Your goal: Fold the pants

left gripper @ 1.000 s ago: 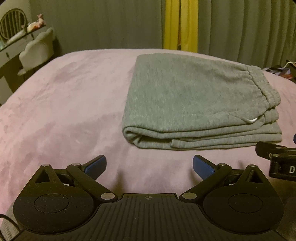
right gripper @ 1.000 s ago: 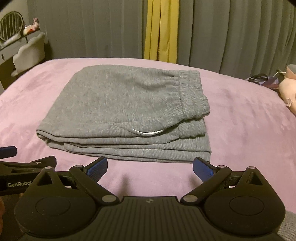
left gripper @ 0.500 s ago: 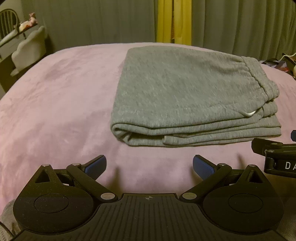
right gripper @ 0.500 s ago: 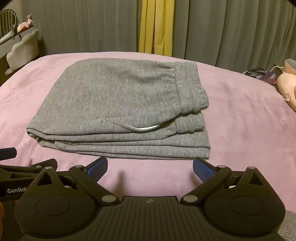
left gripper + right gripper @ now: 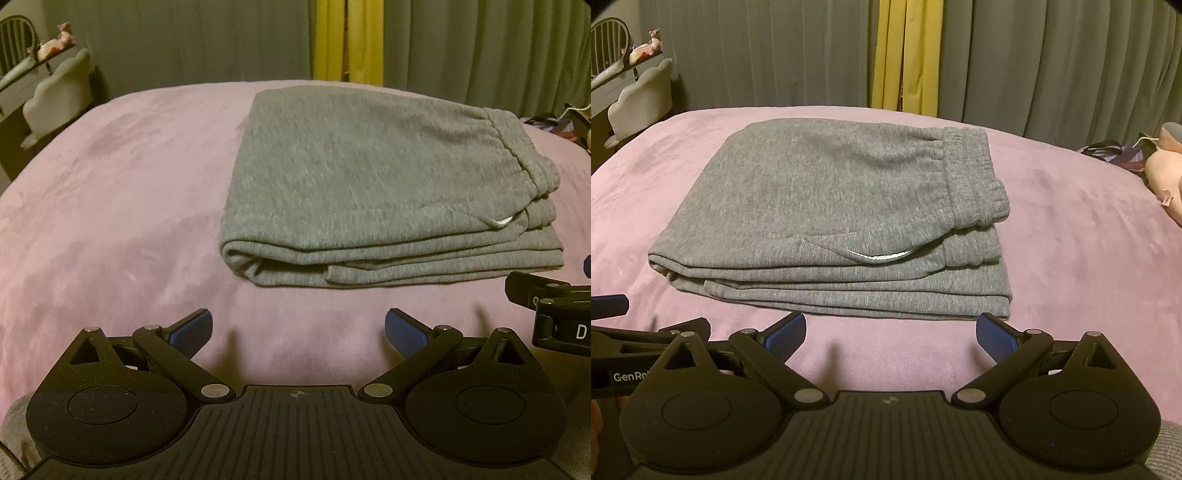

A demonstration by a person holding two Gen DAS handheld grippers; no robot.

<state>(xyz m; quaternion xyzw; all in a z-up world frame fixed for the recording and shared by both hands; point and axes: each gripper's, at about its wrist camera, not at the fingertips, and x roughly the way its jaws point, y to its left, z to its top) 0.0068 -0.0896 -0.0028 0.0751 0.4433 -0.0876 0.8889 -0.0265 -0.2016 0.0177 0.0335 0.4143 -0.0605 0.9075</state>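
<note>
Grey sweatpants (image 5: 373, 184) (image 5: 834, 218) lie folded into a flat stack of several layers on the pink bed (image 5: 110, 206) (image 5: 1082, 251), waistband at the right end, a white drawstring peeking from the pocket edge. My left gripper (image 5: 298, 331) hovers open over the blanket, just short of the stack's near edge, with nothing between its blue pads. My right gripper (image 5: 891, 334) is open too, nearly level with the stack's near edge, holding nothing. Each gripper's body shows at the side of the other's view.
Grey curtains with a yellow strip (image 5: 905, 55) hang behind the bed. A pale chair (image 5: 55, 99) and shelf stand at the far left. A pink plush toy (image 5: 1163, 166) and dark cords (image 5: 1108, 151) lie at the bed's right edge.
Both views shifted slightly; the pants sit a little nearer the right gripper. Both grippers stayed open and the stack has not moved.
</note>
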